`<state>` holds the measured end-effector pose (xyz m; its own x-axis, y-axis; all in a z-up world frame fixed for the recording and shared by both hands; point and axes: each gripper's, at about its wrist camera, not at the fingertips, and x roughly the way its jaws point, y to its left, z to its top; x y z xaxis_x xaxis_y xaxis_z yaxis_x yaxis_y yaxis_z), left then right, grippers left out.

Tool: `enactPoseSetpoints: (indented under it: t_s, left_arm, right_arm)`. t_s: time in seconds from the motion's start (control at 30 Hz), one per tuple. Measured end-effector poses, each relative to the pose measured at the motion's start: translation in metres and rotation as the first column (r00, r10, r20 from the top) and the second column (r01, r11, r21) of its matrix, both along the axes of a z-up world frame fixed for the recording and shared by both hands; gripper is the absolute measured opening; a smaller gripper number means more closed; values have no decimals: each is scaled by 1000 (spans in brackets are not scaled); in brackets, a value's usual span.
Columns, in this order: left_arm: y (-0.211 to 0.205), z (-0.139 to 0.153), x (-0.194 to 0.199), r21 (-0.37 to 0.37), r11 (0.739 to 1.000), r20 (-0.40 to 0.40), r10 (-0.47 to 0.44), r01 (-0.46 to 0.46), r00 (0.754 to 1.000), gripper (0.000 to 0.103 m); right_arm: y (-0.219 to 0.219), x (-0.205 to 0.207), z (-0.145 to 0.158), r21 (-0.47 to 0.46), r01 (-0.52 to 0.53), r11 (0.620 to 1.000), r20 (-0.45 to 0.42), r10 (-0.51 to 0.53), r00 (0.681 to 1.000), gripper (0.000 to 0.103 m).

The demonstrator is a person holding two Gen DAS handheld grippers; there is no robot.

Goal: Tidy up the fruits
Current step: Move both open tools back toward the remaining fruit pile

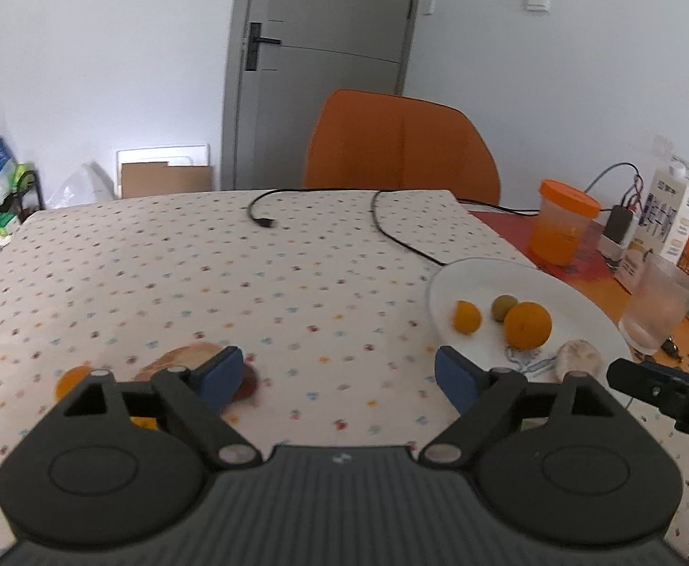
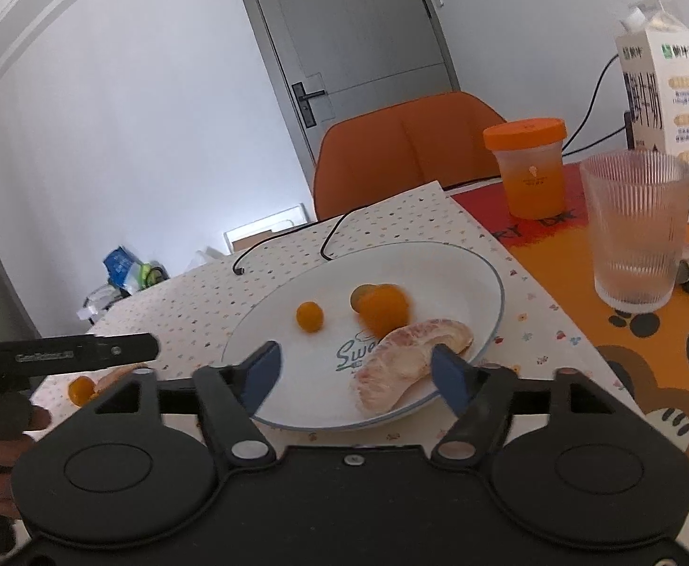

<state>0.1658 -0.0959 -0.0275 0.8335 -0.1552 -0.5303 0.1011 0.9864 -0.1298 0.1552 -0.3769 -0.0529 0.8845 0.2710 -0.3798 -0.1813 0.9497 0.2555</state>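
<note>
The left gripper (image 1: 339, 372) hangs tilted down over the spotted cloth of the table (image 1: 203, 259), its blue pads spread wide with only bare cloth between them. Behind its left finger lie a pale fruit slice (image 1: 186, 358) and a small orange fruit (image 1: 73, 379) on the cloth, partly hidden by the gripper's body. The right gripper (image 2: 356, 372) leans down over the near rim of the white plate (image 2: 438, 259), jaws also wide and gripping nothing; a peeled pomelo segment (image 2: 410, 363) lies on the plate just inside its right pad.

Farther in on the plate sit a small orange fruit (image 2: 310, 316), a larger orange (image 2: 384, 309) and a greenish fruit (image 2: 361, 295) touching it from behind. The plate lies near the cloth's right edge. Beyond that edge, on an orange mat, stand a ribbed glass (image 2: 636, 231), an orange-lidded cup (image 2: 528, 165) and a milk carton (image 2: 660, 94), crowding the right side. The cloth left of the plate lies open but for a black cable (image 1: 391, 231) curling in from the far edge, where an orange chair (image 1: 401, 141) stands.

The right wrist view alone shows a hand (image 2: 0, 443) on the left gripper's handle at the left edge, and the blue lettering on the plate. The left wrist view alone shows the broad empty cloth and a rack (image 1: 0, 193) by the wall.
</note>
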Motion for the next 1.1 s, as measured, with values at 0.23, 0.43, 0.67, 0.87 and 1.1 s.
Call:
enactPoseSetpoints:
  t_s: [0.23, 0.43, 0.67, 0.87, 1.1]
  left_arm:
    - [29, 1, -13, -25, 998, 6, 62, -62, 998, 92]
    - [51, -2, -25, -37, 994, -13, 103, -104, 995, 92]
    - [74, -5, -39, -43, 988, -25, 149, -150, 989, 93]
    - [90, -6, -48, -57, 983, -29, 171, -172, 985, 93]
    - [107, -7, -57, -73, 981, -35, 180, -182, 983, 93]
  right_arm:
    - [16, 0, 4, -24, -23, 999, 7, 23, 1000, 78]
    - [34, -1, 7, -53, -55, 997, 9, 56, 998, 93]
    - [51, -2, 11, -59, -91, 994, 6, 92, 996, 103]
    - [68, -2, 12, -69, -136, 988, -6, 136, 991, 103]
    - [86, -2, 14, -84, -176, 981, -15, 175, 984, 103]
